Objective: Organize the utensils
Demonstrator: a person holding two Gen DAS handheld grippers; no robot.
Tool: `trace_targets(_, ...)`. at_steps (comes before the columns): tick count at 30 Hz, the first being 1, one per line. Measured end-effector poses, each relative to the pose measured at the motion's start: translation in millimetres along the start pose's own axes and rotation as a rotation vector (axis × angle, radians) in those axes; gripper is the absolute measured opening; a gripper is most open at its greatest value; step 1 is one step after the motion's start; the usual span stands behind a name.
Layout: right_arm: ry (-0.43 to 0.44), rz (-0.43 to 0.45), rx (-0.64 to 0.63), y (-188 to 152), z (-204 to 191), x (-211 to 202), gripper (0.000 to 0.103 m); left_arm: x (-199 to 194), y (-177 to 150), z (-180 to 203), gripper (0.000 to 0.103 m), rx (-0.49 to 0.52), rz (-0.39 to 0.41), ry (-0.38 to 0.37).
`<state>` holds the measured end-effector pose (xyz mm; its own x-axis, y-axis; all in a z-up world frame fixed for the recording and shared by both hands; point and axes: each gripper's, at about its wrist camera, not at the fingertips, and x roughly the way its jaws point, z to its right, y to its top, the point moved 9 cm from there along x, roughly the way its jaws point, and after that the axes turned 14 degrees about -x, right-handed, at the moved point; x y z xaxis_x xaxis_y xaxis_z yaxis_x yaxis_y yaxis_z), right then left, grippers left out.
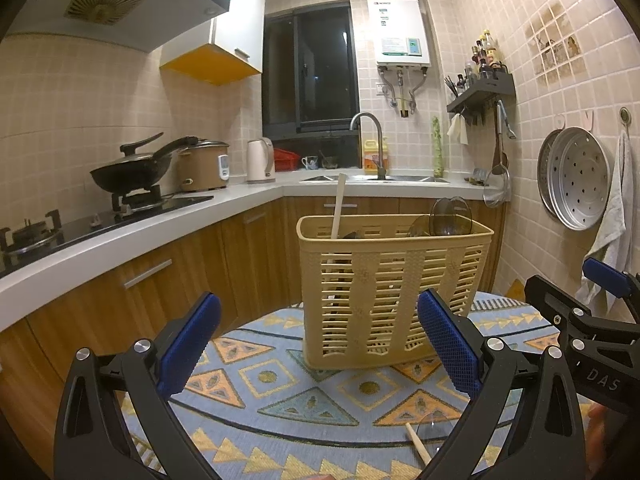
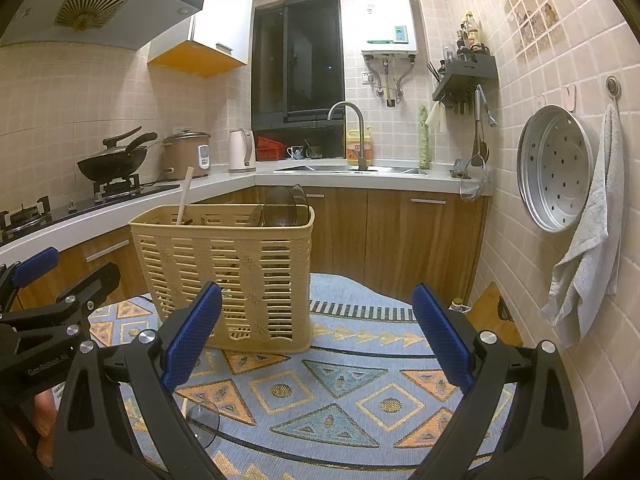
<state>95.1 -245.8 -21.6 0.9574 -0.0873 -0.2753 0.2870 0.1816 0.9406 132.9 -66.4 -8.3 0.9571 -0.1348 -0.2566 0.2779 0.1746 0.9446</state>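
A tan slatted utensil basket (image 1: 394, 288) (image 2: 228, 272) stands upright on a patterned cloth. A pale wooden handle (image 1: 338, 208) (image 2: 185, 196) and dark translucent ladle heads (image 1: 450, 216) (image 2: 286, 206) stick out of it. A clear ladle with a wooden handle (image 1: 424, 438) (image 2: 202, 420) lies on the cloth in front. My left gripper (image 1: 320, 344) is open and empty, short of the basket. My right gripper (image 2: 318, 340) is open and empty, to the right of the basket.
The patterned cloth (image 1: 304, 404) (image 2: 360, 392) covers the work surface. Behind are wooden cabinets, a white counter (image 1: 120, 236), a wok on the stove (image 1: 132, 172), a rice cooker, a kettle and a sink (image 2: 352, 168). A steamer tray (image 2: 554, 168) and a towel hang on the right wall.
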Motion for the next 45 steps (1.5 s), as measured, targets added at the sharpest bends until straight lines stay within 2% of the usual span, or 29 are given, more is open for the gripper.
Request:
trace_targets(6,-0.002,-0.003,0.004,0,0,-1,0.095,0,-1,1,0.095,0.003,-0.001,0.003)
trace_targets(21,0.002,-0.006,0.011,0,1,0,0.095,0,-5,3,0.095,0.021,-0.008,-0.003)
trace_targets(33,0.004,-0.011,0.016,-2,2,1,0.095,7,-4,-7,0.095,-0.039,-0.037,-0.006)
trace_targets(42,0.007,-0.017,0.014,-3,1,2,0.095,2,-1,-9,0.095,-0.025,0.002,0.02)
trace_targets(45,0.006,-0.021,0.012,-4,1,3,0.095,5,-2,-9,0.095,-0.046,-0.031,-0.001)
